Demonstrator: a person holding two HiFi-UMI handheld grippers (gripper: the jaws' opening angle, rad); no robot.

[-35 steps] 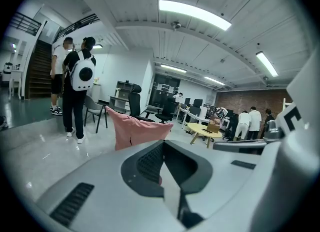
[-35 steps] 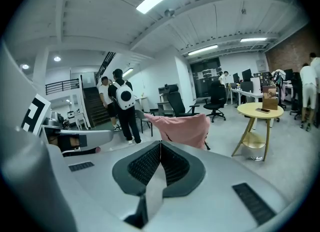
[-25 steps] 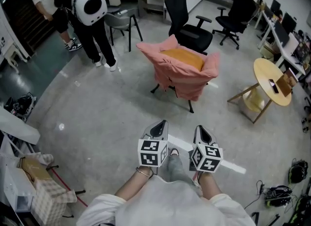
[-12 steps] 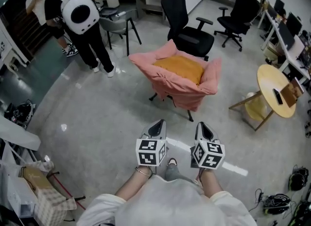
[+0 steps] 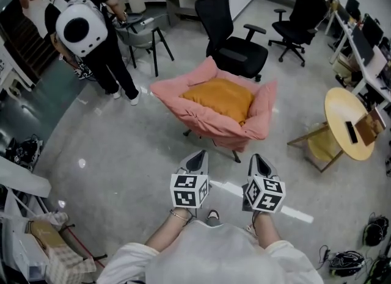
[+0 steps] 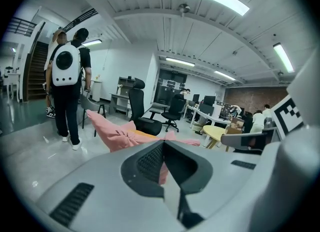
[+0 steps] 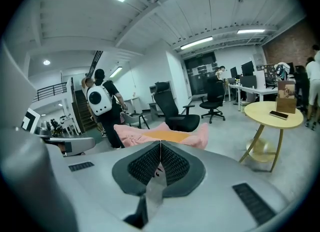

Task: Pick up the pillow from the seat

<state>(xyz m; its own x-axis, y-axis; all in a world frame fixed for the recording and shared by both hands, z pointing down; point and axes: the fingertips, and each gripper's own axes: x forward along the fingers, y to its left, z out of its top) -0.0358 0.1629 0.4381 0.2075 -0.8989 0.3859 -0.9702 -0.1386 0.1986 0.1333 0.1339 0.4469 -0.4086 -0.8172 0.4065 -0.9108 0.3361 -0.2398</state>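
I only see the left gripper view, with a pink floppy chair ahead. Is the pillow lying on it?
Observer: Yes. The head view shows an orange pillow lying flat in the pink-draped seat.
Operator: Is my other gripper holding anything?
Observer: No. The right gripper has its jaws together with nothing between them.
Operator: Are we near enough to grab?
Observer: Likely not. From above, the left gripper and the right one are over grey floor, short of the seat.
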